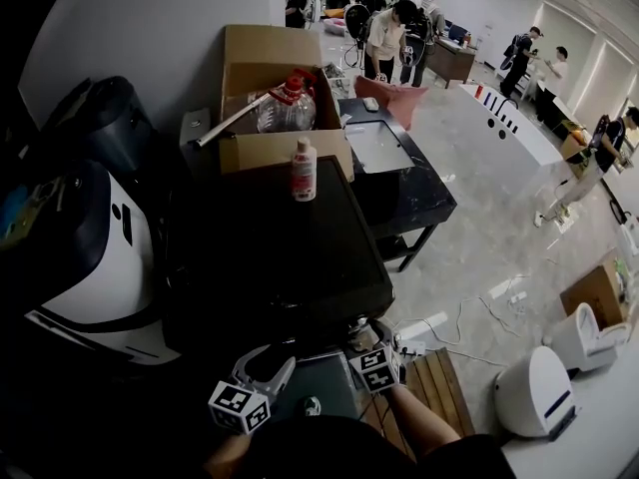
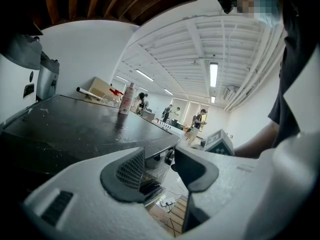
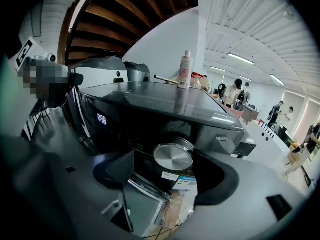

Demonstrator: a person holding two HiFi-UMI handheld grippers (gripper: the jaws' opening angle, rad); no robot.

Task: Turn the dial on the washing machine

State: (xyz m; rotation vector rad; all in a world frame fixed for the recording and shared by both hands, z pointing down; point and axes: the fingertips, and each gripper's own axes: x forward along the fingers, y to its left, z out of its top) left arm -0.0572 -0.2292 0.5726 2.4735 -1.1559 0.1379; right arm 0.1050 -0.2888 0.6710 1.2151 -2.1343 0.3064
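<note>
The washing machine is dark with a flat black top; its front panel fills the right gripper view. The round brushed-metal dial sits on that panel, with a lit display to its left. My right gripper is open, with the dial between its jaws; the left pad stands clear of it and the right pad is close beside it. In the head view this gripper reaches under the machine's front edge. My left gripper is open and holds nothing, just left of the machine's front.
A white and pink bottle stands on the machine's top, before a cardboard box of bottles. A white appliance is at the left. A black table, a wooden pallet and white fixtures are at the right. People stand far back.
</note>
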